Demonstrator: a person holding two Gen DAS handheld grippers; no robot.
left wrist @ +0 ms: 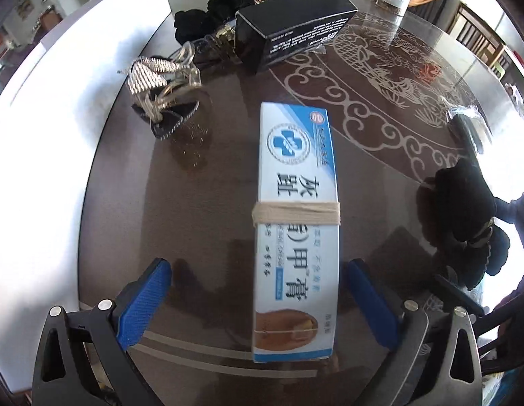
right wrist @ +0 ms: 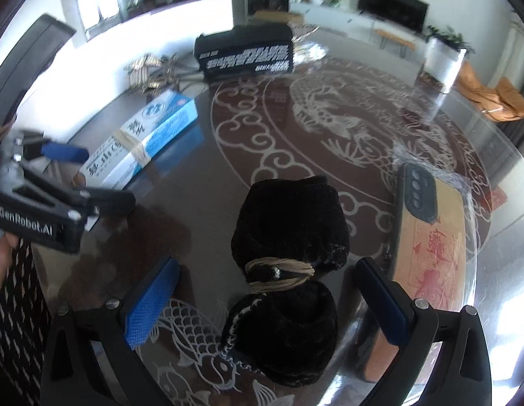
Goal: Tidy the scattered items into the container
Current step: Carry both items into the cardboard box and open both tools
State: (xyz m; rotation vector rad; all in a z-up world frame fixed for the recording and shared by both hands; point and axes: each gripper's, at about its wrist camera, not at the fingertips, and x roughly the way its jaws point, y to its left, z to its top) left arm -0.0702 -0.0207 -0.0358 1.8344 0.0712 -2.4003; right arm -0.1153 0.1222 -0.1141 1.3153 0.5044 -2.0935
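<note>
The round glass tabotop is not used here: the glass tabletop point(left wrist: 133, 182) shows bare surface left of centre, bounded by its curved rim at the left of the left wrist view. The left gripper point(left wrist: 258, 294) stands wide; the blue-and-white box point(left wrist: 296, 223), bound by a rubber band, lies between its fingers, pads clear of both sides. The right gripper point(right wrist: 267, 299) is likewise wide, straddling the black cloth bundle point(right wrist: 289, 230) without visible contact. A wrapped phone case point(right wrist: 428, 233) lies just beside its right finger. The black carton point(left wrist: 289, 30) and a pile of hair clips point(left wrist: 164, 84) lie at the far side.
</note>
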